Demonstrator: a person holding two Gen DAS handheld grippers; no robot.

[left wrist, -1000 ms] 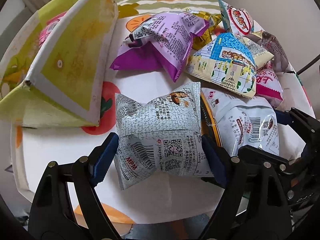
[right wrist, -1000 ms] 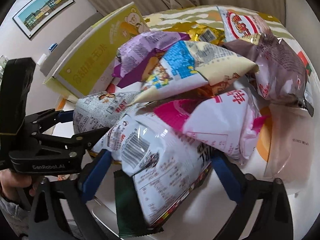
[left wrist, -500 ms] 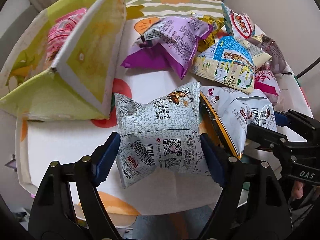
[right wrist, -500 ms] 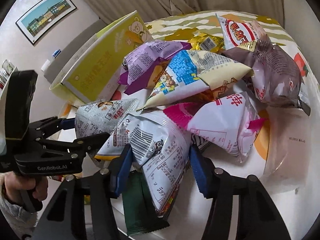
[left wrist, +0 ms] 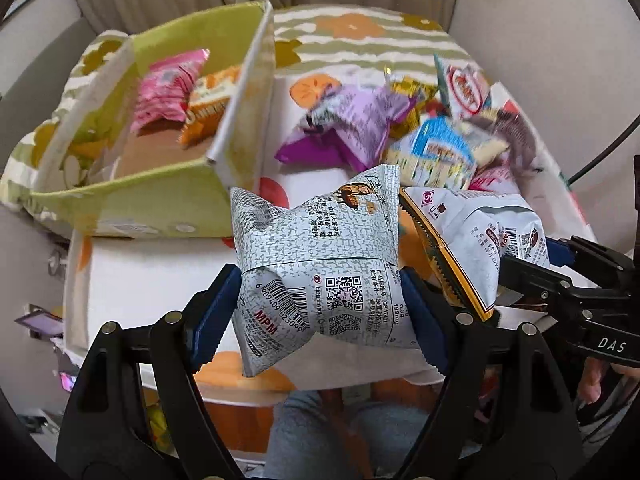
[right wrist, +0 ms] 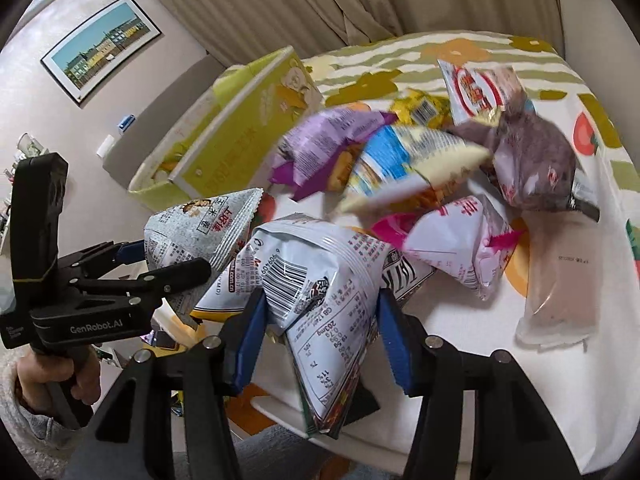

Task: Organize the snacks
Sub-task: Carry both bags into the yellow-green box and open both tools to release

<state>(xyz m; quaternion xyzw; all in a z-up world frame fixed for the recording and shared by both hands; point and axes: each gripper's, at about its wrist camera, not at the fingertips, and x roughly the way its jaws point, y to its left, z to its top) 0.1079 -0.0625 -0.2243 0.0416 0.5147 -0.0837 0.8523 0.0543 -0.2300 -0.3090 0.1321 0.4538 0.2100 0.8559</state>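
The left gripper [left wrist: 320, 312] clamped a grey bag [left wrist: 320, 264]; the right gripper [right wrist: 320, 336] clamped a white bag [right wrist: 320, 280]. Only the left view showed inside the box [left wrist: 168, 200].

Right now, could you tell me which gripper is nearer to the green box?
Left. The left gripper, shut on the grey snack bag, sits just in front of the green box. The right gripper, holding the white snack bag, lies farther right.
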